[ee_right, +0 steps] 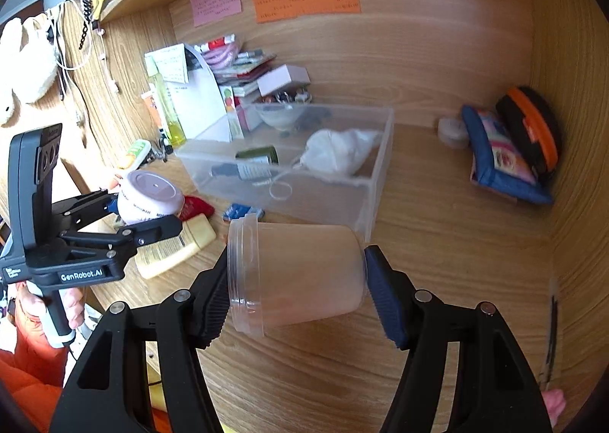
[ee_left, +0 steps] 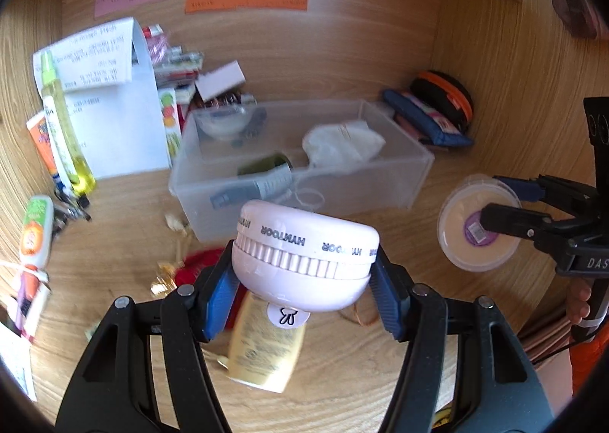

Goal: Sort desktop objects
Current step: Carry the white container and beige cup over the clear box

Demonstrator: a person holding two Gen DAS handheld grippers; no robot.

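My left gripper (ee_left: 304, 286) is shut on a pale pink HYNTOOR jar (ee_left: 304, 258) and holds it above the desk, in front of the clear plastic bin (ee_left: 399, 182). The jar also shows in the right wrist view (ee_right: 148, 201). My right gripper (ee_right: 295, 290) is shut on a clear plastic tub (ee_right: 297, 273), held on its side by rim and base. The tub shows in the left wrist view (ee_left: 477, 222), to the right of the bin. The bin (ee_right: 377, 166) holds a white pouch (ee_right: 338, 155), a dark green bottle (ee_right: 259, 157) and a small bowl (ee_right: 279, 117).
A yellow lotion bottle (ee_left: 266, 349) and a red pouch (ee_left: 198, 261) lie on the desk under the left gripper. Bottles, tubes and papers (ee_left: 114, 98) crowd the back left. A blue pouch (ee_right: 502, 159) and a black-orange case (ee_right: 533, 128) lean in the right corner.
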